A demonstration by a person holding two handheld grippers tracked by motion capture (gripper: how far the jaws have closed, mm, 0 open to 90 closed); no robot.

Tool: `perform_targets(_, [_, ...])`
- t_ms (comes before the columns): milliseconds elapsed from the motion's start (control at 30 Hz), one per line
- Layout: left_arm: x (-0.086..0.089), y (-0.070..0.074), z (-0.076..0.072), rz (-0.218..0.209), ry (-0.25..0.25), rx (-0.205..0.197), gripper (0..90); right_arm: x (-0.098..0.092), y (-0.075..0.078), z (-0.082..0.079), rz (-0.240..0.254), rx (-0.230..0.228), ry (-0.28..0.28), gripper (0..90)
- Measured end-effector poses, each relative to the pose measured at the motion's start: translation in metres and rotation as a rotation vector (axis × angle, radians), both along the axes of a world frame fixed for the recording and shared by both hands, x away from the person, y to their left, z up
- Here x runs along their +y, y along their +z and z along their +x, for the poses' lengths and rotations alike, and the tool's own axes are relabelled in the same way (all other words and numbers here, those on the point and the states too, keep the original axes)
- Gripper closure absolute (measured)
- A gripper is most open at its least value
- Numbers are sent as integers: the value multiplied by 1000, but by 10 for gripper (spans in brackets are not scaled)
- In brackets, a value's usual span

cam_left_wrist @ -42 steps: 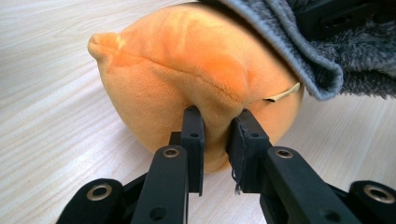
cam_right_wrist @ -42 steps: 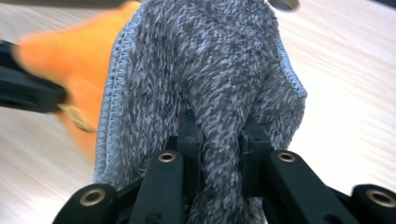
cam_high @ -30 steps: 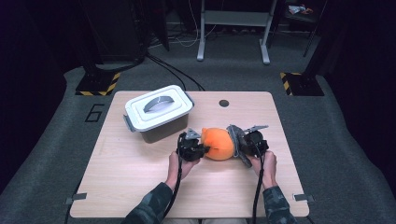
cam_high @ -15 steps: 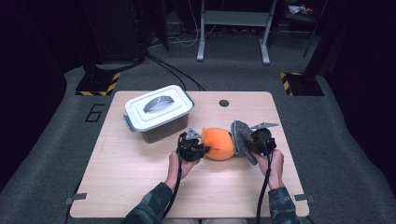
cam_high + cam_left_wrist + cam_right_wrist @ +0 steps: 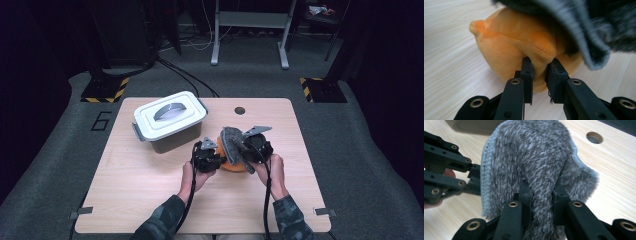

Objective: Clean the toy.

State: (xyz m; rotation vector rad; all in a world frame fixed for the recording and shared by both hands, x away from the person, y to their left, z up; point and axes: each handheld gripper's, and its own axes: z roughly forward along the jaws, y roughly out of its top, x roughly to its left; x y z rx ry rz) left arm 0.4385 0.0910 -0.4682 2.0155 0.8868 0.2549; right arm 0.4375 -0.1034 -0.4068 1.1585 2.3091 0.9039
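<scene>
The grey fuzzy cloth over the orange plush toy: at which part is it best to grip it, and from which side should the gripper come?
Probably at a pinched-up fold near its free hemmed edge, coming from the person's right, level with the table. The grey fuzzy cloth is soft and drapes over the orange plush toy, so only a gathered ridge fits between jaws. The right gripper holds such a fold; the left gripper pinches the toy.

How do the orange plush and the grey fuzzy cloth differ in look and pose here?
The orange plush is smooth, rounded and rests on the table; the grey fuzzy cloth is shaggy, flat and draped over it. The left gripper pinches the plush, the right gripper the cloth. Both are soft.
</scene>
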Motion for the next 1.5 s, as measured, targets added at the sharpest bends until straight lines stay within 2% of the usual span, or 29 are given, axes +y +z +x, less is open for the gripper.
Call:
perform_targets(100, [1, 0, 1, 9, -7, 0, 764, 7, -5, 4, -9, 3, 4, 745])
perform_targets(233, [0, -1, 1, 10, -5, -3, 765, 7, -9, 4, -46, -8, 11, 751])
perform_targets(533, [0, -2, 2, 6, -6, -1, 765, -5, -11, 3, -36, 3, -22, 754])
perform_targets(567, [0, -2, 3, 6, -8, 0, 765, -6, -11, 3, -27, 6, -40, 754])
perform_targets(733, [1, -3, 3, 6, -7, 3, 765, -14, -15, 3, -33, -1, -56, 753])
perform_targets(933, [2, -5, 3, -8, 3, 16, 765, -29, -21, 5, -31, 20, -98, 752])
perform_targets(1133, [3, -5, 4, -4, 4, 15, 765, -47, -36, 12, -32, 60, -154, 751])
perform_targets(1233, [4, -6, 5, -4, 5, 17, 764, -54, -45, 17, -36, 94, -175, 751])
perform_targets(1500, [5, -7, 5, -3, 7, 17, 765, -62, -69, 27, -30, 178, -212, 751])
